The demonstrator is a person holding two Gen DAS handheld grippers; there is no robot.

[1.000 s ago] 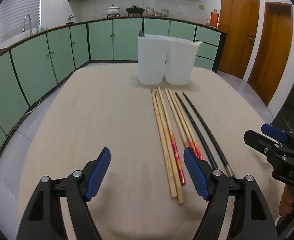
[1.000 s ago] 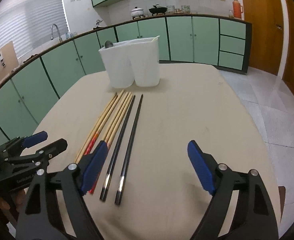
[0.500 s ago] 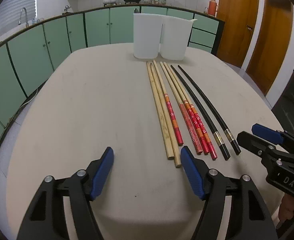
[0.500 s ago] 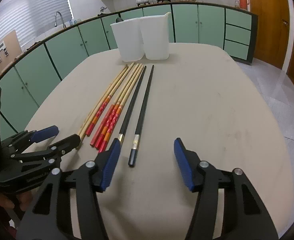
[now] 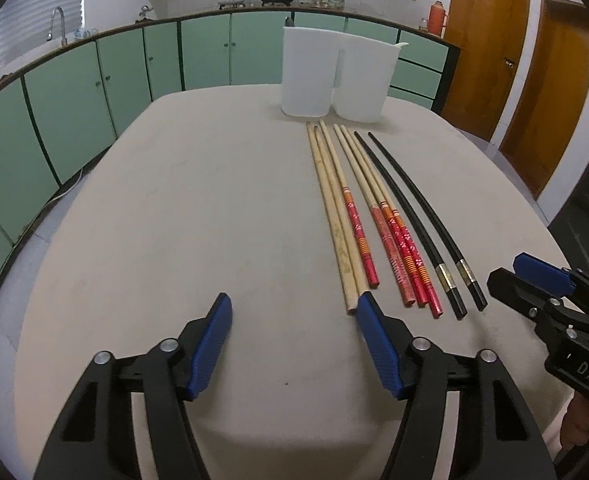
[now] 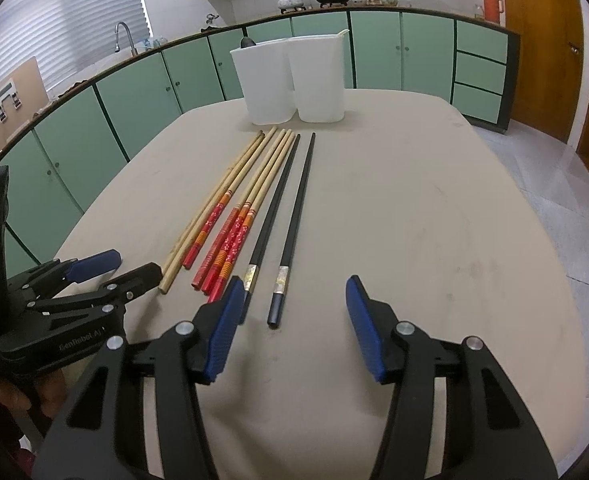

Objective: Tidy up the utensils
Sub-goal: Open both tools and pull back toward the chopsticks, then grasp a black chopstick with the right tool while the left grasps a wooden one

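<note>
Soft, even indoor light — sharp focus, fisheye-bent dark edges

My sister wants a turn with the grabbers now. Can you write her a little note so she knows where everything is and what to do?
Left gripper: open, holding nothing, above the table, just left of the chopsticks' near ends.
Right gripper: open, holding nothing, its fingers on either side of the near end of the outer black chopstick.
Chopsticks: two plain, four red-ended and two black, all flat in a row on the table, pointing at the two white bins.
Done: nothing sorted yet. Something dark pokes out of the left bin; I cannot tell what.
Left: lift the chopsticks and put them into the bins.
</note>
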